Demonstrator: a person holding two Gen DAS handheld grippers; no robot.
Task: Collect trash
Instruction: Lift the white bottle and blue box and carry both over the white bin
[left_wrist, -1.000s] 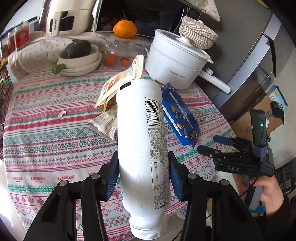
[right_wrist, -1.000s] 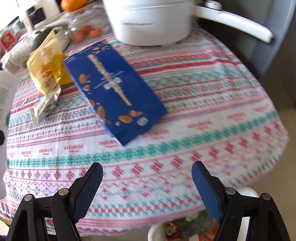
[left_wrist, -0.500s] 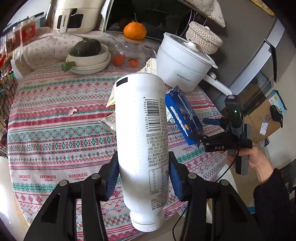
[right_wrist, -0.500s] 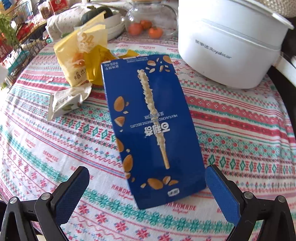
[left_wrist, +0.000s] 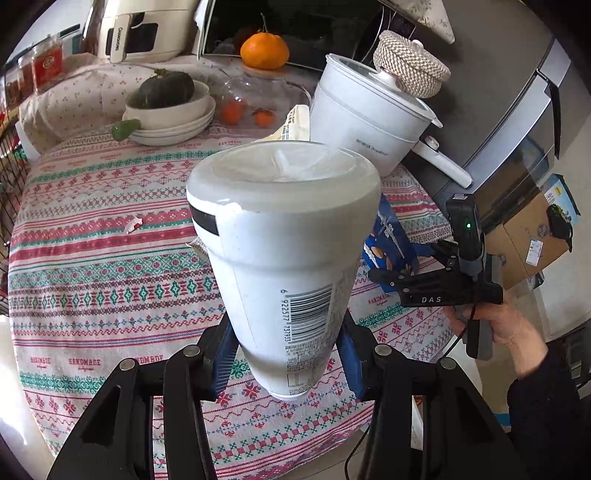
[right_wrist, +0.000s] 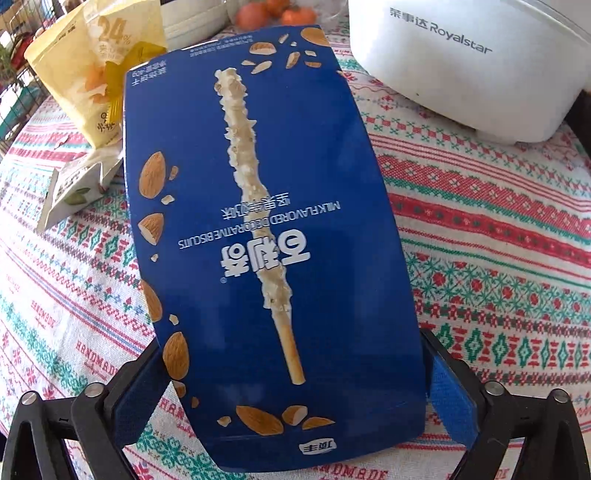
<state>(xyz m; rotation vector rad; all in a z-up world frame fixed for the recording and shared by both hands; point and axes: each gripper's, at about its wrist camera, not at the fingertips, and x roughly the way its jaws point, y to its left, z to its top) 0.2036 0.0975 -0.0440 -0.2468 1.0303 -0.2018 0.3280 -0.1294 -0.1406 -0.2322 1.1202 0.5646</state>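
Since a second ago your right tool (right_wrist: 295, 373) has gone forward from the tabletop edge to the blue biscuit box (right_wrist: 273, 229), whose near end now sits between its blue pads; meanwhile you have tipped the white bottle (left_wrist: 284, 258), so its flat base faces the left camera instead of its side.

Starting with the biggest thing, the tabletop (left_wrist: 92, 266) with its patterned cloth still carries most of the rubbish, so you are early in the job. Nothing in these views has reached a bin (no bin shows now). The white cooker (right_wrist: 461, 62) is kitchenware, not trash.

Your left tool (left_wrist: 286, 363) is clenched on the white bottle near its cap end, holding it clear above the cloth. The blue biscuit box lies flat on the cloth, with both pads of the right tool close at its long edges; whether they already press it I cannot tell. Left to collect after it: the yellow snack bag (right_wrist: 92, 66) standing behind the box, the crumpled small wrapper (right_wrist: 77, 184) just beside the box's left edge, and a tiny white scrap (left_wrist: 133, 224) lying apart on the cloth.

Readable writing: "Royalstar" on the cooker, "MILK FLAVORED DECORATIVE BISCUITS" upside down on the box, "24%" on the yellow bag, "HANDMADE" woven into the cloth, a barcode starting 6 922577 on the bottle, and "DAS" on the right tool in the left view.
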